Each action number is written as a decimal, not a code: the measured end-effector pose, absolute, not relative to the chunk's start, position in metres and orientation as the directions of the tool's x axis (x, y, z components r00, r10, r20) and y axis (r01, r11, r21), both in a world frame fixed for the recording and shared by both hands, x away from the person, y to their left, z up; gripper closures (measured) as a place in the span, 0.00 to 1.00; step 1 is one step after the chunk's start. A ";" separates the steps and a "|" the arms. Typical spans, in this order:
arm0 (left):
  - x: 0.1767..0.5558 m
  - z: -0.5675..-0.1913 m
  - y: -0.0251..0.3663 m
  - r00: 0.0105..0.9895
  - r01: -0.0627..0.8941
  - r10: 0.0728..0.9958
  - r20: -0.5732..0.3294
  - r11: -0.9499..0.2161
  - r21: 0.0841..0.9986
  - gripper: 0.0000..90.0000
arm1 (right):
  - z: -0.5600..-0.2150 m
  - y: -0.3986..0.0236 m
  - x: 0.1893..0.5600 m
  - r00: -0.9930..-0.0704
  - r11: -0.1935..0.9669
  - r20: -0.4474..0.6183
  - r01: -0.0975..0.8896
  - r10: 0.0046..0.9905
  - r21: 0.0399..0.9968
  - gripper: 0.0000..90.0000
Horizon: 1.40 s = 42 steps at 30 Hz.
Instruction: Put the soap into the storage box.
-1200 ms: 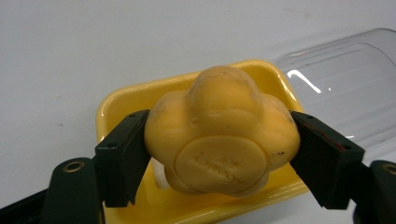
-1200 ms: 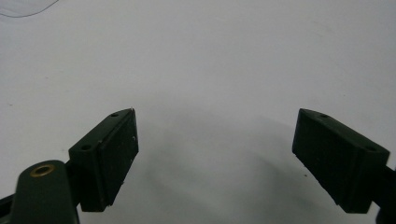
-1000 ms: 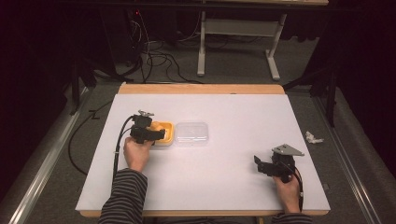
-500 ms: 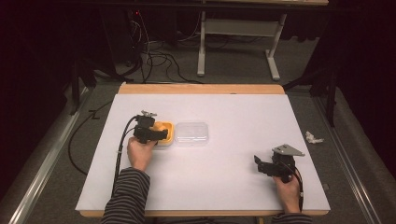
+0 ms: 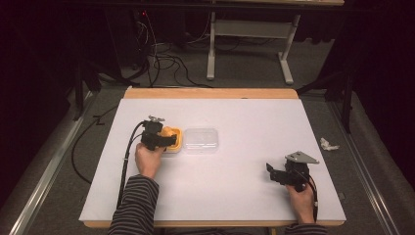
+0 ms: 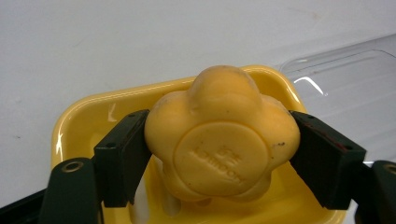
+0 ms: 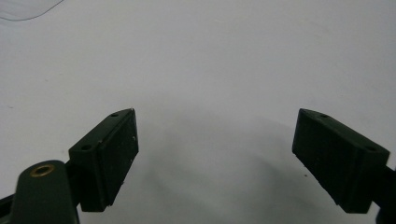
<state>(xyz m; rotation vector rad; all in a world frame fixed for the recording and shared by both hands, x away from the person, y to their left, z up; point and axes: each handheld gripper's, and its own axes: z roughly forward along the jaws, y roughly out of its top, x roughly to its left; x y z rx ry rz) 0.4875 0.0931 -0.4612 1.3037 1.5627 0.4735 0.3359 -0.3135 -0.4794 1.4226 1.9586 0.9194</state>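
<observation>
Soap [image 6: 222, 144], the yellow flower-shaped bar, now sits clamped between your left gripper [image 6: 219, 156] jaws, one pad pressed on each side of it, directly above the yellow dish [image 6: 84, 109]. In the high view, left of centre, your left gripper [image 5: 155, 136] has crept slightly toward the upper right over the last second, ending above the dish [image 5: 177, 142], which sits just beside the clear lid [image 5: 200, 140]. The dish and lid have not shifted. From the left gripper view you cannot tell whether the bar has left the dish floor or is touching it; its lower edge hides the contact. My read is that you have the grip and a lift or a set-down is the step in hand. Your right gripper [image 5: 283, 175] has stayed put at the lower right of the table [image 5: 244, 117], and its jaws [image 7: 229, 158] stand wide with nothing between them
</observation>
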 end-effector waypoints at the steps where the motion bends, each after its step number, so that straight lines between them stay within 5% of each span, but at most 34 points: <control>1: 0.487 -0.461 0.093 0.090 0.497 0.896 -0.434 0.337 0.799 0.27 | -0.479 -0.314 0.336 -0.294 0.210 -0.037 0.583 0.955 0.785 0.17; 42: 0.429 -0.408 0.088 0.255 0.310 0.864 -0.435 0.354 0.883 0.22 | -0.479 -0.312 0.336 -0.300 0.222 -0.045 0.586 0.953 0.779 0.17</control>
